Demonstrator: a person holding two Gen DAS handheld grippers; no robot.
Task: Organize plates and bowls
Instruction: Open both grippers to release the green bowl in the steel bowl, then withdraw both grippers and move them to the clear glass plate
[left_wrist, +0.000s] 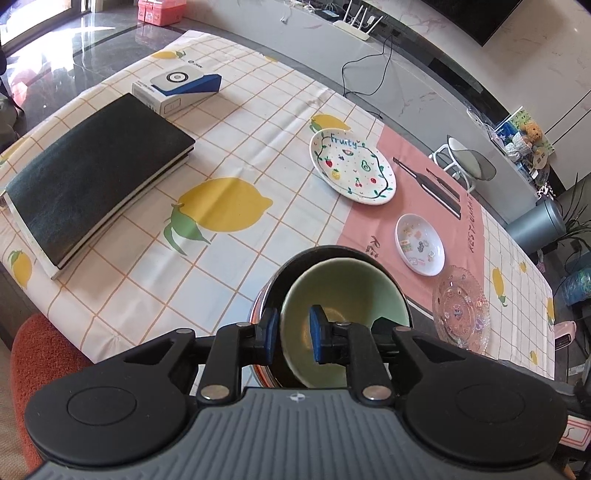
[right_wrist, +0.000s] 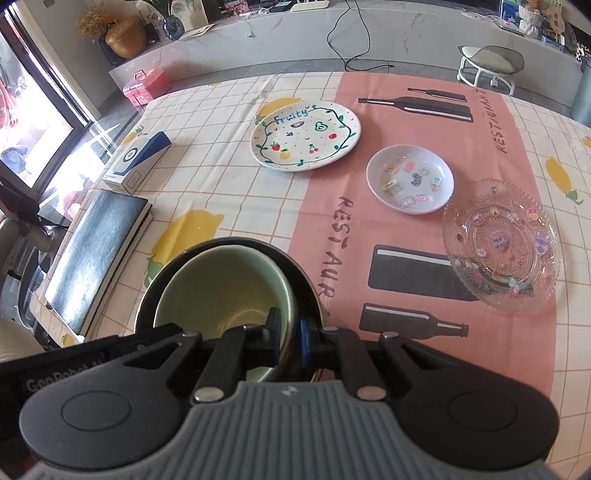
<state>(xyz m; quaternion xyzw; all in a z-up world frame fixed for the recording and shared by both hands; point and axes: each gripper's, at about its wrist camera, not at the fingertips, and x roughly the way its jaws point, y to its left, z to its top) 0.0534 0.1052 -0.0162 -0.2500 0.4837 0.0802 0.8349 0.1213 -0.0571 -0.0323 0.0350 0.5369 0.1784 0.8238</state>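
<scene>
Tongs first: our left tongs straddle the left rim of the green bowl, one pad outside, one inside, with a slight gap. Our right tongs are clamped narrow on the same bowl's right rim. We see the green bowl tilted inside a black bowl on the surface. Just beyond lie a clear glass plate and a small white dish. Farther off we note the "Fruity" plate.
</scene>
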